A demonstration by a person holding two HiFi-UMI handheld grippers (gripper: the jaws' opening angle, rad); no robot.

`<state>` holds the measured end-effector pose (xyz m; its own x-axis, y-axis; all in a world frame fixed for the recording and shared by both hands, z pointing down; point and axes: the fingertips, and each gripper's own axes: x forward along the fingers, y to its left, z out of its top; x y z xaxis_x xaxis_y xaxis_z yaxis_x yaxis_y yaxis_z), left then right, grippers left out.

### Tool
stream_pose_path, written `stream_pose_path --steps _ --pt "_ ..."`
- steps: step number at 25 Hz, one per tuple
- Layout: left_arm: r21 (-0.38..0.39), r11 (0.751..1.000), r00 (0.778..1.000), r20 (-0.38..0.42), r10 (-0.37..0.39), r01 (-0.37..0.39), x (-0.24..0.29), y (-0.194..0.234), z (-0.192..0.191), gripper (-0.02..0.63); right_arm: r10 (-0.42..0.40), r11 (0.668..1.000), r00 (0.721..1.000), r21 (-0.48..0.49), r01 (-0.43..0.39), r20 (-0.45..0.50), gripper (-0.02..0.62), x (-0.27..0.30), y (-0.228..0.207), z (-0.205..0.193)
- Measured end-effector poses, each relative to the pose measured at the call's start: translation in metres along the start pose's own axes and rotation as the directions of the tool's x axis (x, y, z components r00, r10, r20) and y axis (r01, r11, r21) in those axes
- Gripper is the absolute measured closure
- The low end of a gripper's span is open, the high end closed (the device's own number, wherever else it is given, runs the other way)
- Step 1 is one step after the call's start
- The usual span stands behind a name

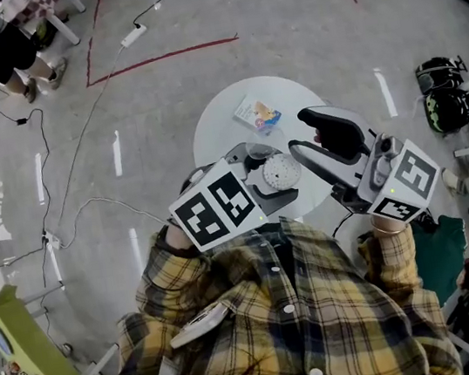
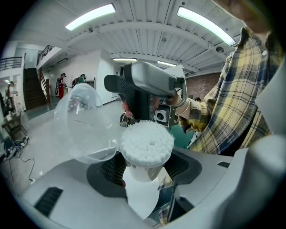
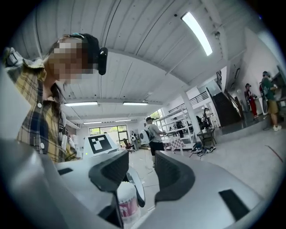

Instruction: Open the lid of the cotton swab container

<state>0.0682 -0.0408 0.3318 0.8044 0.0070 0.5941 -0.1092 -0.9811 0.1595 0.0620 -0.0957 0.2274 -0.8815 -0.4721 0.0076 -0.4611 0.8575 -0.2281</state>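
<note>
The cotton swab container [image 2: 144, 167] is a small white tub packed with white swab heads, and my left gripper [image 2: 143, 179] is shut on its body. Its clear round lid [image 2: 82, 123] stands swung open to the left on its hinge. In the head view the container [image 1: 281, 170] sits in my left gripper [image 1: 268, 177] over the near edge of the table. My right gripper [image 1: 301, 134] hovers just right of the container with its jaws apart. In the right gripper view the right gripper [image 3: 140, 166] holds nothing, and the container [image 3: 127, 203] and lid [image 3: 137, 190] show low beyond the jaws.
A round white table [image 1: 295, 97] carries a small printed packet [image 1: 257, 115]. Cables and a power strip [image 1: 133, 36] lie on the grey floor beside red tape lines [image 1: 161, 59]. A seated person [image 1: 5, 51] is at the far left, dark gear [image 1: 445, 96] at the right.
</note>
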Motion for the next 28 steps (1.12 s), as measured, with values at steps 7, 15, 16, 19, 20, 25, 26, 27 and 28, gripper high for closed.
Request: stream_pose_path --steps 7,15,16,19,20,25,26,27,28 --pt "-0.05 0.997 0.997 0.054 0.062 -0.06 -0.002 0.013 0.006 0.342 -0.103 0.994 0.994 0.033 0.102 0.043 0.46 -0.016 -0.004 -0.003" --pt "-0.063 0.992 0.991 0.068 0.115 -0.11 -0.003 0.021 0.004 0.342 -0.197 0.98 0.979 0.04 0.195 0.05 0.504 -0.029 -0.005 -0.018" --pt "-0.065 0.992 0.991 0.072 0.116 -0.111 -0.003 0.021 0.005 0.342 -0.209 0.978 0.977 0.03 0.207 0.044 0.509 -0.03 -0.004 -0.019" --pt "-0.074 0.991 0.989 0.085 0.121 -0.115 -0.004 0.021 0.007 0.342 -0.239 0.971 0.97 0.014 0.239 0.037 0.532 -0.035 -0.005 -0.022" --pt "-0.076 0.99 0.988 0.089 0.124 -0.118 -0.004 0.022 0.007 0.342 -0.247 0.969 0.968 0.018 0.246 0.04 0.538 -0.037 -0.005 -0.023" --pt "-0.085 0.987 0.984 0.108 0.143 -0.134 -0.006 0.025 0.008 0.342 -0.28 0.959 0.959 0.042 0.279 0.046 0.556 -0.043 -0.005 -0.029" --pt "-0.085 0.987 0.983 0.108 0.147 -0.138 -0.006 0.025 0.007 0.341 -0.283 0.959 0.958 0.046 0.281 0.044 0.563 -0.043 -0.005 -0.03" --pt "-0.084 0.986 0.983 0.108 0.15 -0.141 -0.006 0.025 0.007 0.342 -0.284 0.958 0.958 0.046 0.282 0.04 0.568 -0.043 -0.005 -0.032" --pt "-0.08 0.986 0.983 0.106 0.151 -0.143 -0.005 0.025 0.007 0.342 -0.285 0.958 0.958 0.045 0.283 0.035 0.572 -0.043 -0.005 -0.033"
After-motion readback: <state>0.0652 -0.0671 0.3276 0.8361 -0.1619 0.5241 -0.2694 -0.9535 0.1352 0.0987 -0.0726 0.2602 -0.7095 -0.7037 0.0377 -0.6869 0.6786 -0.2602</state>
